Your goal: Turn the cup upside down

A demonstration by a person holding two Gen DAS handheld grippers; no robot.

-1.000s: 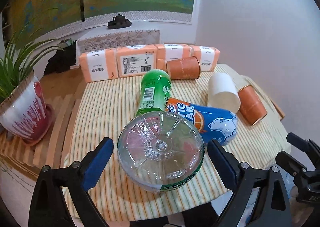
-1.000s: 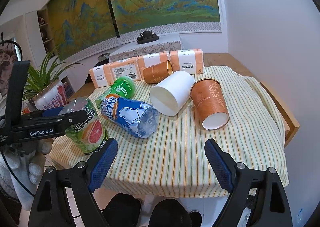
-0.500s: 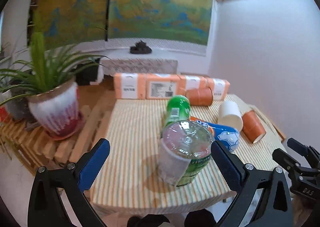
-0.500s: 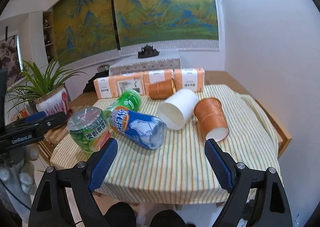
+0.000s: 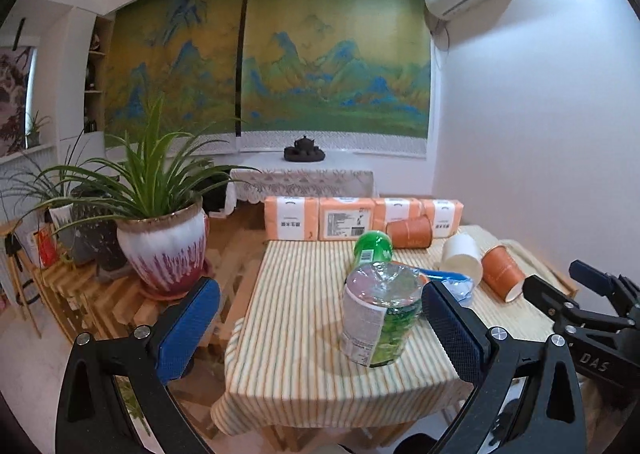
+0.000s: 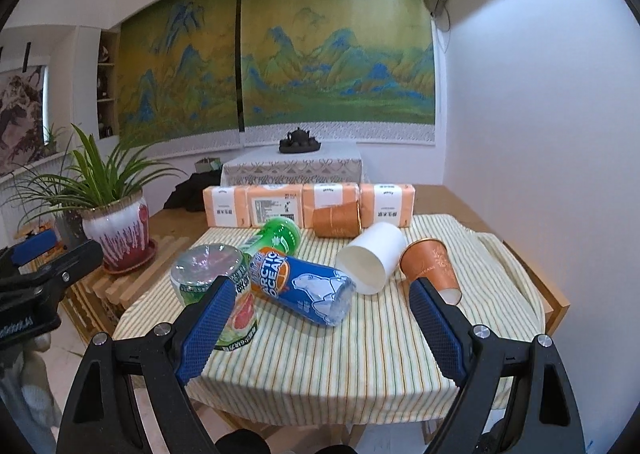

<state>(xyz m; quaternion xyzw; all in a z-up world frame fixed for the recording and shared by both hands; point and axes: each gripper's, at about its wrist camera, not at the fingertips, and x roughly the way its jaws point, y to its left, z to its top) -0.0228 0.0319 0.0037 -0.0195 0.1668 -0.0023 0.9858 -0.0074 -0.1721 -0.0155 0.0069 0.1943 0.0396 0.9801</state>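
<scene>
Three paper cups lie on their sides on the striped tablecloth: a white cup (image 6: 374,257), an orange cup (image 6: 430,268) right of it, and another orange cup (image 6: 337,218) by the tissue packs. They also show in the left wrist view: white (image 5: 462,257), orange (image 5: 502,273), far orange (image 5: 410,232). My right gripper (image 6: 320,328) is open and empty, held back from the table's front edge. My left gripper (image 5: 320,328) is open and empty, off the table's left front corner.
Three bottles sit on the cloth: a green-labelled one standing on its cap (image 6: 218,286), a blue Arctic Ocean bottle (image 6: 304,286) and a green bottle (image 6: 276,234) lying down. Orange tissue packs (image 6: 308,203) line the far edge. A potted plant (image 5: 162,246) stands left.
Both grippers have pulled back and up from the table; the view now takes in the whole room. The objects on the cloth have not moved.
</scene>
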